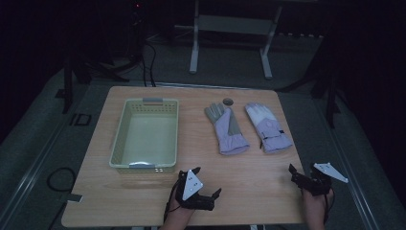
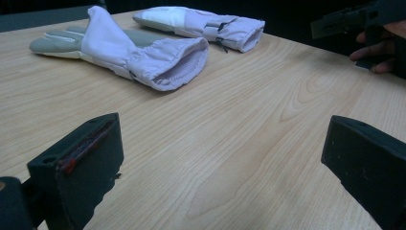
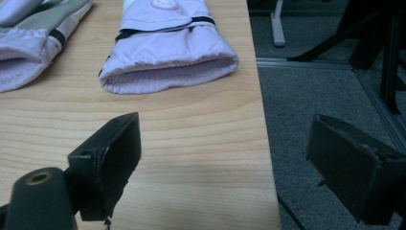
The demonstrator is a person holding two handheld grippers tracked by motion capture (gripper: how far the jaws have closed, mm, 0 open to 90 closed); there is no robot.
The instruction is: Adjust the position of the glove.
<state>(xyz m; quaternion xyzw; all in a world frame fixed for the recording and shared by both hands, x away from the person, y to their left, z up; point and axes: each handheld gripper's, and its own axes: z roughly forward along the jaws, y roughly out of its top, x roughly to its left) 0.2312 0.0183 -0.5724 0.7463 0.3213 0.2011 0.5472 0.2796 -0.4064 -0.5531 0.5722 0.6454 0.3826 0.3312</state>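
Two lilac winter gloves lie flat on the wooden table, cuffs toward me. The left glove shows a grey palm. To its right lies the second glove, which has a white back. My left gripper rests near the front edge, open and empty, aimed at the gloves' cuffs. At the front right corner my right gripper stands open and empty. One of its jaws hangs past the table's right edge.
A pale yellow-green plastic basket sits on the table's left half with nothing inside. A small dark round object lies beyond the gloves. A white metal stand and cables are on the dark floor behind the table.
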